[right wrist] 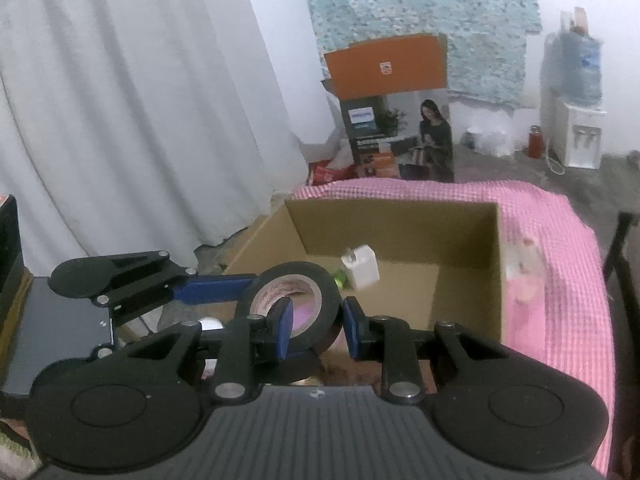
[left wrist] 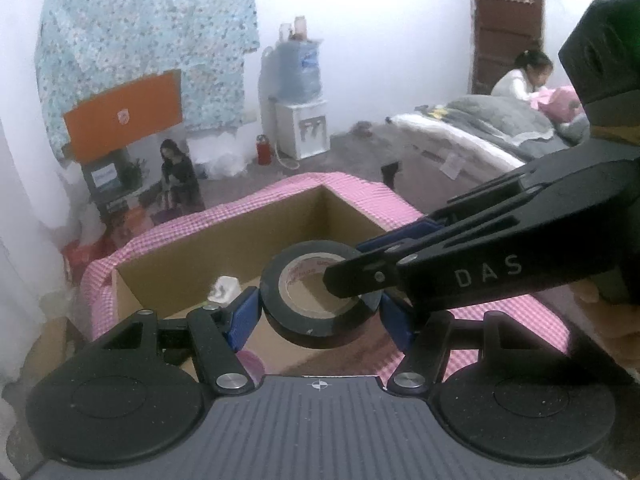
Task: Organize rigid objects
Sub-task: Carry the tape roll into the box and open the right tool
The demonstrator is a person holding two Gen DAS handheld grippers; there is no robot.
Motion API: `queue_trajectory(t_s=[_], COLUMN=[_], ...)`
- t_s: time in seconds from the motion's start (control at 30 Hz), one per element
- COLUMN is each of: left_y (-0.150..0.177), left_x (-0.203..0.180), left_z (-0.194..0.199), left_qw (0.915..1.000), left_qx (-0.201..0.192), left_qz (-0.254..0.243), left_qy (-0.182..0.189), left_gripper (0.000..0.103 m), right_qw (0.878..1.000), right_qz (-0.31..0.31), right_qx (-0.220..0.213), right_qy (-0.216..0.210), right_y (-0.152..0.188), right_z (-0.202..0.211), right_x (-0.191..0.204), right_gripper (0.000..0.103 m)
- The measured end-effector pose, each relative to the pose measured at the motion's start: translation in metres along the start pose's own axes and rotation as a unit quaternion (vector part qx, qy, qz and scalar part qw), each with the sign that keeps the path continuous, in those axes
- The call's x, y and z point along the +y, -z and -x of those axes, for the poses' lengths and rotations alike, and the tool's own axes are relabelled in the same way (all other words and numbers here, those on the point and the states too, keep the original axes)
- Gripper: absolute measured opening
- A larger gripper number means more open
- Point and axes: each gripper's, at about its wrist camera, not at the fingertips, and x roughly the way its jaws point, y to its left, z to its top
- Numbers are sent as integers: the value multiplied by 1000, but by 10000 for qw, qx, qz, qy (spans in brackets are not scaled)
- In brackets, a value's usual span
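Note:
A black tape roll is held in the air at the near edge of an open cardboard box. My left gripper is shut on the roll's outer sides. My right gripper is shut on the roll's wall, with one finger inside the core and one outside; it enters the left wrist view from the right. The left gripper shows at the left in the right wrist view. A white charger lies inside the box.
The box sits on a pink checked cloth. Something green lies beside the charger. Behind stand an orange product carton, a water dispenser, a white curtain and a bed with a child.

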Motion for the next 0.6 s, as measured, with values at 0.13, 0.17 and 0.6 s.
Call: queue_trajectory(t_s=[0.13,0.17,0.6], left_y=[-10,-12,-20], left_x=[21,25,78], left_z=[-21,-27,-134], left_qw=[9993,9988,9747], left_qx=[350,454,2045], left_qz=[156,197,825], left_qy=[35,48,356], left_gripper=[65,65,65], right_qw=[9994,9991,9771], right_qz=[-156,-202,-936], right_qx=[241,317,1839], right_qy=[-166,-206,-524], right_y=[-20,-23,-50], right_z=[-28,-35,-153], right_x=[-16,-19,-80], right_gripper=[29,29,29])
